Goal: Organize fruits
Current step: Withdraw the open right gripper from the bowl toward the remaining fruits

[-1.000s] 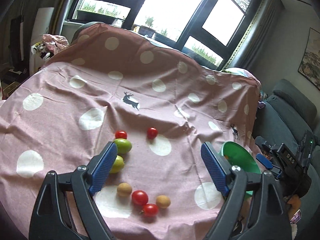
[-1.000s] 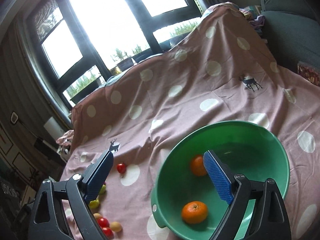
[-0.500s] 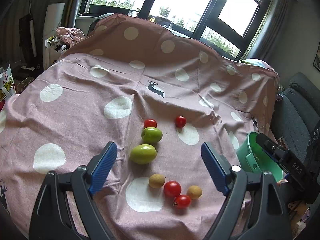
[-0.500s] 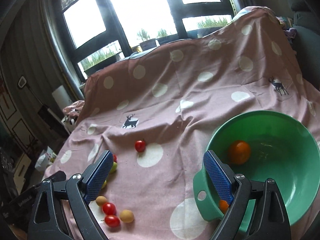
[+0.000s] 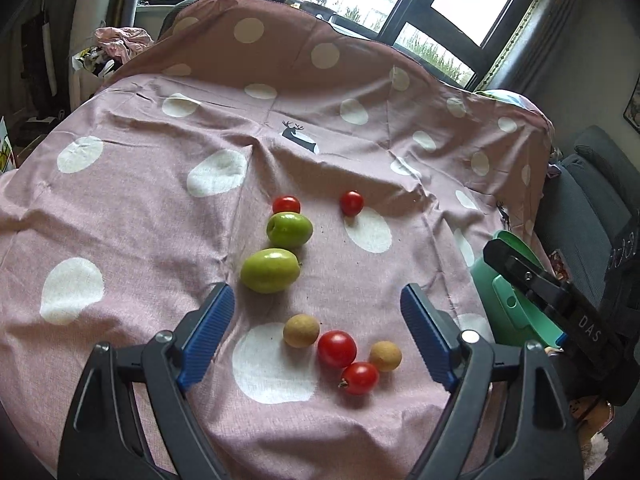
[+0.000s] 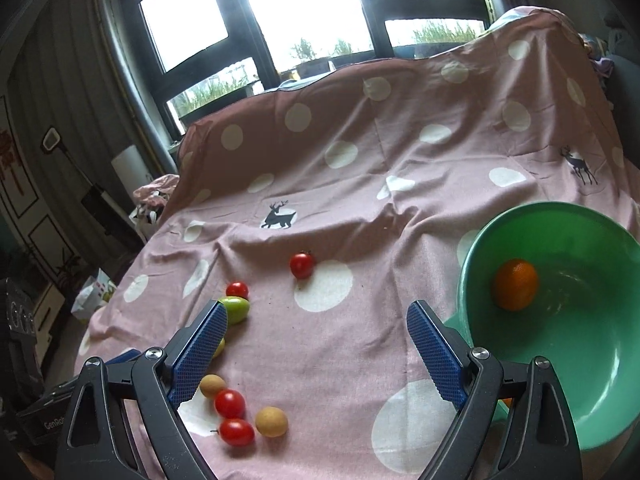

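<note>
now we hold both grippers, left gripper point(image 5: 318, 332) and right gripper point(image 6: 318, 354), fingers released and empty, over the tomatoes point(image 5: 337, 349) beside the green bowl point(image 6: 580, 380).

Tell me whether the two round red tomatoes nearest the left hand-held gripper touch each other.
Touching: the left wrist view shows the upper tomato overlapping the lower tomato with no cloth between.
</note>
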{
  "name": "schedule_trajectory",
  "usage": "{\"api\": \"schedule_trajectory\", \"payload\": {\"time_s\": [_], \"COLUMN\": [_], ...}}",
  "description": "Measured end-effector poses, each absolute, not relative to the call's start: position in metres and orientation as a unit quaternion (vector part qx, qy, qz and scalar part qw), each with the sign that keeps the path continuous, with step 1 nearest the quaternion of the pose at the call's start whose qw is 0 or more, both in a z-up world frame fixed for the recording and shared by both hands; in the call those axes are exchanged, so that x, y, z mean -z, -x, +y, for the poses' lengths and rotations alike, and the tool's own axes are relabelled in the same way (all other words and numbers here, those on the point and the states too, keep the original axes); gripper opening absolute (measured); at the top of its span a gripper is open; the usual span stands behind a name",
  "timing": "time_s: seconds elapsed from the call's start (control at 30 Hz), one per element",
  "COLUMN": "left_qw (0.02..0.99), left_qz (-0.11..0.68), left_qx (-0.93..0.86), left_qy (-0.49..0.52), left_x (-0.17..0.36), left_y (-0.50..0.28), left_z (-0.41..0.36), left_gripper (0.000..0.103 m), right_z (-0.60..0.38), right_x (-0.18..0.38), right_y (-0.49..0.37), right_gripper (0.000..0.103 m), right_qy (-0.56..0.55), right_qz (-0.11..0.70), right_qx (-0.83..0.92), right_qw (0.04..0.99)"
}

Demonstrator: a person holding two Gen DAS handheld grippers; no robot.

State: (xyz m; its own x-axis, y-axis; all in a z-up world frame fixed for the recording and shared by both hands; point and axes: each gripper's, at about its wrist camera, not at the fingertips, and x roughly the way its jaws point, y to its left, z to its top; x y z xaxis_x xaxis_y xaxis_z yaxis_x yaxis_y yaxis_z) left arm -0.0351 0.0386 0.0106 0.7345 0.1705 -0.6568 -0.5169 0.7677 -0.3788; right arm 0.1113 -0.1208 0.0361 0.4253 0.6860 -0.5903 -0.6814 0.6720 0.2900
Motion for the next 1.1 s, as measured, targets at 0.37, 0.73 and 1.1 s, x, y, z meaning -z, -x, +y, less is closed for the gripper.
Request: {"api": "schedule_trajectory", "payload": {"time_s": [0.37, 0.73, 1.1], "left_qw": [0.871, 0.876, 0.868], "left_qz": [0.323, 0.342, 0.373], "left_qx": [-0.196, -0.172, -0.16], "left_qy": [0.314, 0.292, 0.284], "left_x": [-0.001, 0.001, 0.01], "left_y": [0.033, 0.025, 0.017], "left_z": [0.045, 0.033, 0.028], "left_gripper": [0.084, 0.077, 0.049], "right_z": [-0.12, -0.112, -0.109], "right_x": [-0.033, -0.034, -0.029], "right_y": [-0.114, -0.105, -0.104], "right_gripper": [0.091, 0.086, 0.064], "right_qy": [-0.009, 0.016, 0.04], "right_qz": [0.375, 0.372, 0.386], "right_qx": [-0.415, -0.424, -0.413], "right_qw": [0.829, 0.825, 0.824]}}
